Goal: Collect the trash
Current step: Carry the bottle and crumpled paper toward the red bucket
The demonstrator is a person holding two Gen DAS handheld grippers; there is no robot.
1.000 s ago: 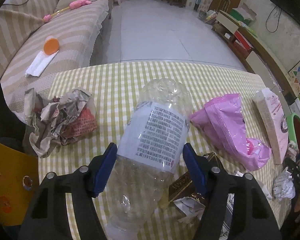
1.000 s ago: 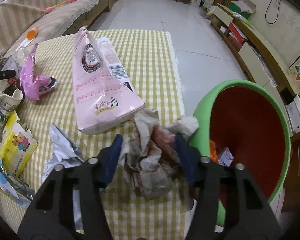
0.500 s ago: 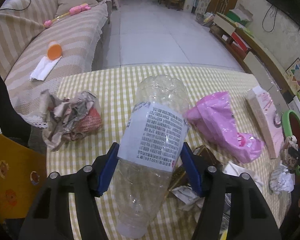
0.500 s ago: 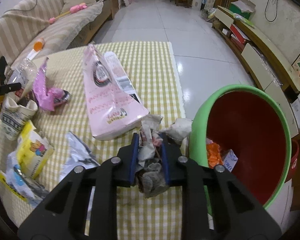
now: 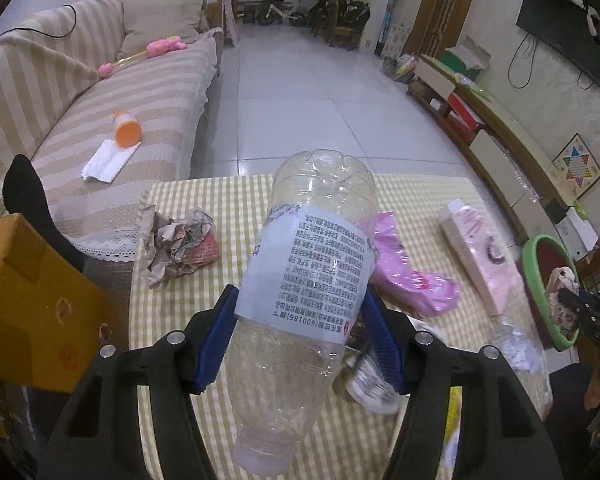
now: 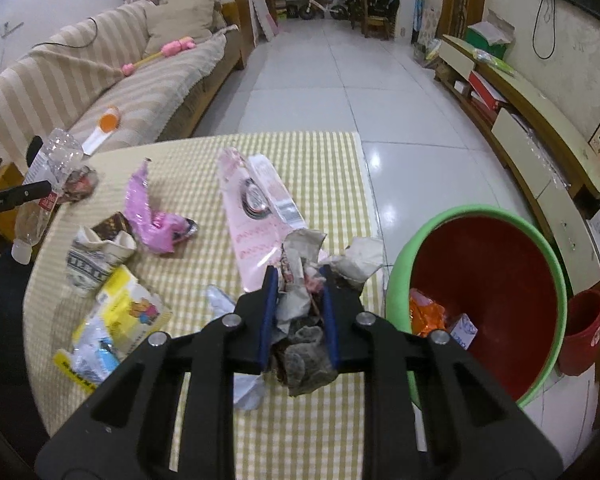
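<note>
Left claw (image 5: pixel 300 332) gripping clear bottle (image 5: pixel 300 280), label reading "600186"

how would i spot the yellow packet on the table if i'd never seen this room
Start at the table with the yellow checked cloth beside the green bin. On the near left part of the cloth lies the yellow packet, next to a crushed paper cup. It alone is bright yellow with a cartoon bear printed on it.
</note>
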